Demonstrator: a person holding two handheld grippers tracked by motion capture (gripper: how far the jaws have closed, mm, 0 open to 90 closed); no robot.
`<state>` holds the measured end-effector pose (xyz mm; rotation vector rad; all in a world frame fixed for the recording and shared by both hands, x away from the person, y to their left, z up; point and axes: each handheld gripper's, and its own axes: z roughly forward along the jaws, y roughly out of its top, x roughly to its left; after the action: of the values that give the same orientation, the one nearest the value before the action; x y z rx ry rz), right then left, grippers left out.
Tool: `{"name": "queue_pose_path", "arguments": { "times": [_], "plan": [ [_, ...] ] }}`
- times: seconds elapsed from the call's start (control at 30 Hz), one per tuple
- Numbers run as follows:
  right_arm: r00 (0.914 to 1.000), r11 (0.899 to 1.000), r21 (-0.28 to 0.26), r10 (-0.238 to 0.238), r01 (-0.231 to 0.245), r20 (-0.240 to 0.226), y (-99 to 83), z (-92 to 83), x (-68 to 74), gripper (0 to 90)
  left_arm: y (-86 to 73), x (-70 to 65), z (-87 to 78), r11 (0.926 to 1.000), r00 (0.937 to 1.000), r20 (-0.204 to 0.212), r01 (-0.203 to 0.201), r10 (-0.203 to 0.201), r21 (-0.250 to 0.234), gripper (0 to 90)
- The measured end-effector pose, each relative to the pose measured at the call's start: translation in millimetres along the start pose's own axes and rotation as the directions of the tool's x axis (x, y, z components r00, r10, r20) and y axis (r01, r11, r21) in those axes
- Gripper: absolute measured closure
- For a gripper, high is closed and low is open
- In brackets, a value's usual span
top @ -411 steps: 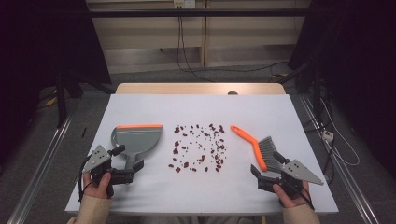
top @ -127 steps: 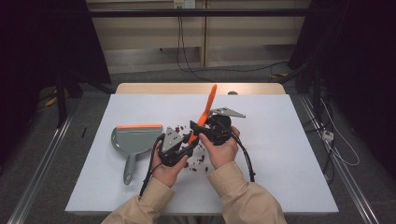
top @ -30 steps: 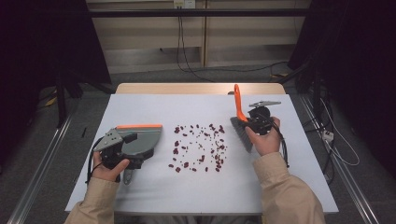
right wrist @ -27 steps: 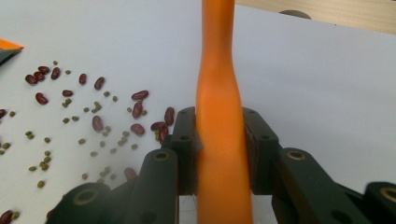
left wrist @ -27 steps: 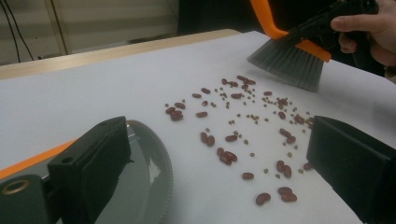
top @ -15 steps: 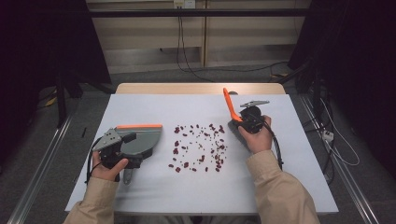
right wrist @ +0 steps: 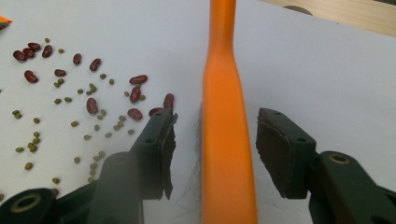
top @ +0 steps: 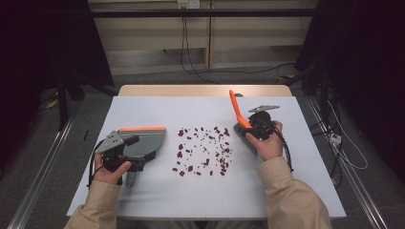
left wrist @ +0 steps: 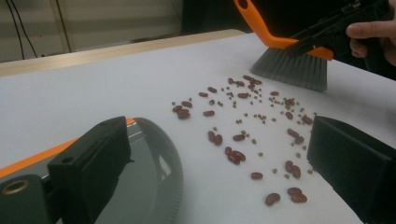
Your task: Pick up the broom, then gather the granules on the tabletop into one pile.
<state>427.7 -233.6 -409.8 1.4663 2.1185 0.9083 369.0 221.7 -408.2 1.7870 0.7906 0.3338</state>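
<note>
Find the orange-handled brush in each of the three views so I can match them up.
High view: brush right of centre, at the right gripper, handle rising up-left.
Left gripper view: top right, bristles on the table.
Right gripper view: handle running up the middle between the open jaws.
Shared landmark: scattered beans.

Scattered beans (top: 203, 150) cover the middle of the tabletop (top: 200, 193), between the dustpan (top: 143, 143) at the left and the brush (top: 241, 125) at the right. Bare tabletop lies open along the near edge, behind the beans, and right of the brush.
</note>
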Motion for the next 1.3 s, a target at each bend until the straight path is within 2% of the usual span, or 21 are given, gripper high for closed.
{"name": "queue_pose_path", "arguments": {
  "times": [0.17, 0.4, 0.5, 0.6, 0.67, 0.73, 0.8, 0.97, 1.03, 1.07, 1.3],
  "plan": [
    [1.0, 1.0, -0.009, 0.004, -0.004, -0.004, -0.5, -10.0, -1.5, 48.2, 0.3, -0.5, -0.2, 1.0, 1.0, -0.001, -0.003, 0.003, -0.001, 5.7],
    [0.9999, 1.0, 0.015, 0.01, -0.01, 0.008, -1.2, -13.1, -2.0, 52.5, 0.6, -0.8, -1.1, 1.0, 1.0, -0.006, 0.001, -0.001, -0.004, 5.7],
    [0.9999, 1.0, 0.027, 0.009, -0.009, -0.013, -1.6, -11.8, -2.1, 59.0, 0.6, -1.0, -1.3, 1.0, 1.0, -0.007, -0.002, 0.002, -0.003, 5.7],
    [0.9999, 1.0, 0.029, -0.013, 0.013, 0.001, -1.6, -9.8, -0.9, 64.6, 0.8, -0.7, -1.7, 1.0, 1.0, -0.008, -0.002, 0.002, -0.007, 5.7],
    [0.9999, 1.0, 0.016, -0.009, 0.009, -0.008, -1.3, -8.3, -2.3, 67.0, 0.7, -0.6, -1.5, 1.0, 0.9999, -0.01, 0.0, 0.0, -0.007, 5.8],
    [0.9999, 0.999, 0.033, 0.014, -0.014, -0.008, -1.5, -6.2, -3.1, 68.7, 0.7, -0.8, -1.6, 1.0, 1.0, -0.008, -0.003, 0.003, -0.003, 5.7],
    [0.9994, 0.997, 0.076, 0.034, -0.033, -0.004, -3.3, -3.4, -2.4, 69.3, 0.7, -1.0, -2.5, 1.0, 0.9999, -0.011, -0.004, 0.004, -0.003, 5.7],
    [0.9997, 0.996, 0.089, 0.023, -0.023, -0.003, -4.0, -4.9, 0.6, 71.0, 1.8, -2.0, -1.8, 1.0, 0.9999, -0.013, -0.003, 0.003, -0.007, 5.7],
    [0.9985, 0.996, 0.078, 0.049, -0.047, -0.022, -5.4, -6.4, -0.4, 71.1, 2.5, -2.6, -1.4, 0.9999, 0.9999, -0.009, -0.01, 0.01, -0.006, 5.8],
    [0.9985, 0.997, 0.068, 0.048, -0.046, -0.027, -5.4, -7.7, -1.2, 71.1, 2.8, -2.8, -1.2, 0.9999, 0.9999, -0.009, -0.009, 0.009, -0.009, 5.7],
    [0.9994, 0.999, -0.037, 0.005, -0.006, -0.035, 4.6, -10.2, -7.4, 71.2, 2.3, -1.3, 1.9, 1.0, 1.0, -0.007, 0.0, 0.0, -0.006, 5.8]
  ]
}}
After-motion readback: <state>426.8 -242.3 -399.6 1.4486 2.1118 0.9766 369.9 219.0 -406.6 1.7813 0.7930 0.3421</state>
